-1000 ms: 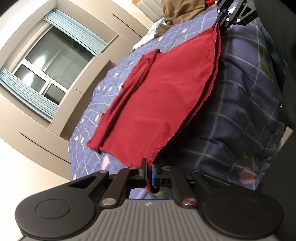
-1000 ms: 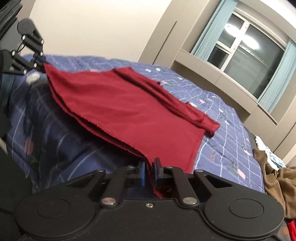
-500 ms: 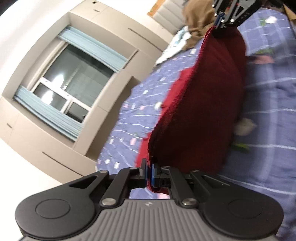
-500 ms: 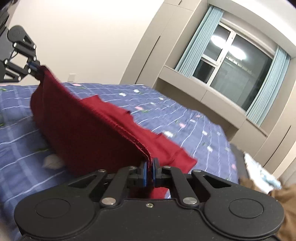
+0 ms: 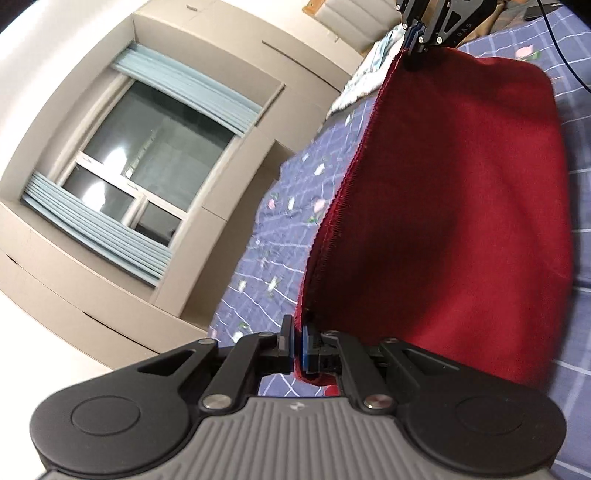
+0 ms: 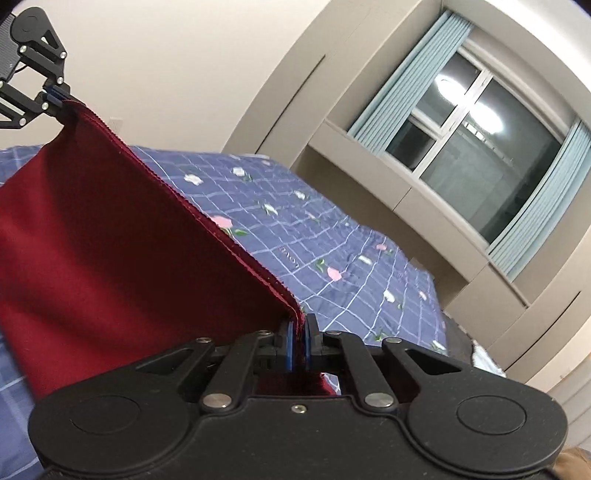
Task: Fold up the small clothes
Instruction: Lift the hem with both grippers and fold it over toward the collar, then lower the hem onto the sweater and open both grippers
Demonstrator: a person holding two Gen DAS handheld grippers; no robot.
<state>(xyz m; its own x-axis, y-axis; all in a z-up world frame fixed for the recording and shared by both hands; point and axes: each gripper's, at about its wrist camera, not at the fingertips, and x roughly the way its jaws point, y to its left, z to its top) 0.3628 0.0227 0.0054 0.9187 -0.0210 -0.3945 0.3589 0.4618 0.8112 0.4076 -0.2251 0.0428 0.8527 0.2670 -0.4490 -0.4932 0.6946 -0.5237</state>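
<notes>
A dark red garment (image 5: 443, 206) hangs stretched between my two grippers above the bed; it also shows in the right wrist view (image 6: 122, 251). My left gripper (image 5: 298, 345) is shut on one corner of its stitched edge. My right gripper (image 6: 300, 345) is shut on the other corner. Each gripper shows far off in the other's view: the right one in the left wrist view (image 5: 419, 35), the left one in the right wrist view (image 6: 55, 94). The cloth's lower part hangs down out of sight.
A blue checked bedspread with flowers (image 6: 332, 236) lies below the cloth. A window with light blue blinds (image 6: 491, 147) and beige built-in cabinets (image 5: 92, 295) stand beyond the bed. Pale crumpled clothes (image 5: 364, 79) lie at the bed's far end.
Both grippers have lifted the red garment off the bed. It lay flat a second ago and now hangs taut between them, clear of the bedspread.
</notes>
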